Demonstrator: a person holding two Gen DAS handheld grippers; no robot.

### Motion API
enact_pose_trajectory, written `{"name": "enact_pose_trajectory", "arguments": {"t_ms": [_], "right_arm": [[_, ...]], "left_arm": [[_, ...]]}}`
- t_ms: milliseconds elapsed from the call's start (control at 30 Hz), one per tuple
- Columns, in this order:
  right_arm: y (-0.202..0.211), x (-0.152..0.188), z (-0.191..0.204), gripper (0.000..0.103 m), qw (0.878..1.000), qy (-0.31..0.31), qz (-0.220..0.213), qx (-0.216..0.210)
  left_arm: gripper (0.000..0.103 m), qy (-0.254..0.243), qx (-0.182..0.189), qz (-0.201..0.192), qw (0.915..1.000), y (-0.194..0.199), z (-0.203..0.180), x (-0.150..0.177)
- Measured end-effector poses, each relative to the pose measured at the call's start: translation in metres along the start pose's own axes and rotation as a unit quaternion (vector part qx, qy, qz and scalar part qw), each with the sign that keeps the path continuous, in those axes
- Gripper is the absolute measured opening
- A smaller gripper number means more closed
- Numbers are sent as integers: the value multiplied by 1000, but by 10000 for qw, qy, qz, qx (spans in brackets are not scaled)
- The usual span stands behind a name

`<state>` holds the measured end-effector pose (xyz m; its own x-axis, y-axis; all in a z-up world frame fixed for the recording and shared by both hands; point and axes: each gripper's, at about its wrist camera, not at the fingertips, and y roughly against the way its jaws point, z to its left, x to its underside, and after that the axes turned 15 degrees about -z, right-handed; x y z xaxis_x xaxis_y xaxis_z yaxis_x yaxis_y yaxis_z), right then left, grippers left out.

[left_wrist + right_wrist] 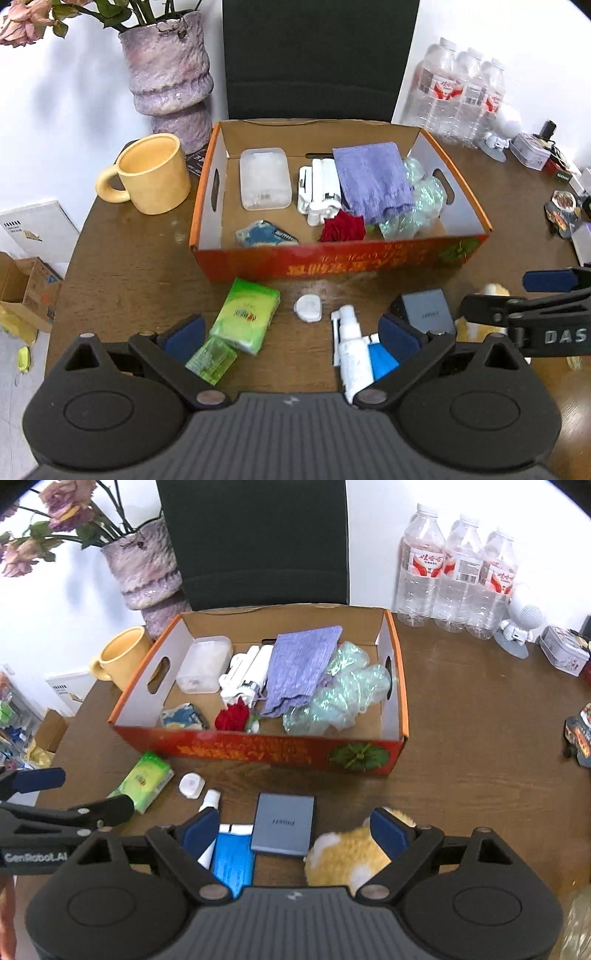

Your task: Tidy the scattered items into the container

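The orange cardboard box (340, 260) (273, 753) stands mid-table and holds a purple cloth (371, 181), a clear case, a white device, a red rose and crumpled wrap. In front of it lie a green tissue pack (245, 319) (142, 781), a small green box (210, 360), a white round piece (307, 307) (191, 785), a white spray bottle (351, 347), a blue packet (234, 860), a grey box (430, 314) (284, 829) and a yellow plush toy (347, 856). My left gripper (291, 334) is open above these items. My right gripper (295, 829) is open over the grey box and plush.
A yellow mug (151, 173) and a purple vase (168, 74) stand left of the box. Water bottles (456, 572), a white figurine (521, 624) and a tin (563, 653) stand at back right. A black chair back (317, 55) is behind the box.
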<state>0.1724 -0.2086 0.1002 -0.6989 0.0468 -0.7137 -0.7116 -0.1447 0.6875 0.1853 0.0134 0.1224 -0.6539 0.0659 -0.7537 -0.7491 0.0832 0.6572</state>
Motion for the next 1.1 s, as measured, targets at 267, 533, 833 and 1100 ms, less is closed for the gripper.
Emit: {"name": "enact_pose_trajectory", "arguments": {"t_ms": [267, 533, 833, 1100], "right_arm": [[22, 45, 14, 89, 9990, 20, -357, -283], [53, 116, 21, 89, 9947, 36, -962, -365], [69, 195, 18, 92, 9900, 66, -1401, 145], [59, 220, 21, 92, 9879, 377, -1481, 280]], "left_arm": [[102, 334, 49, -303, 9990, 17, 10, 49], [103, 461, 65, -773, 9959, 54, 7, 122], [103, 352, -282, -1276, 9908, 79, -2, 182], [103, 54, -369, -1259, 9913, 72, -7, 202]]}}
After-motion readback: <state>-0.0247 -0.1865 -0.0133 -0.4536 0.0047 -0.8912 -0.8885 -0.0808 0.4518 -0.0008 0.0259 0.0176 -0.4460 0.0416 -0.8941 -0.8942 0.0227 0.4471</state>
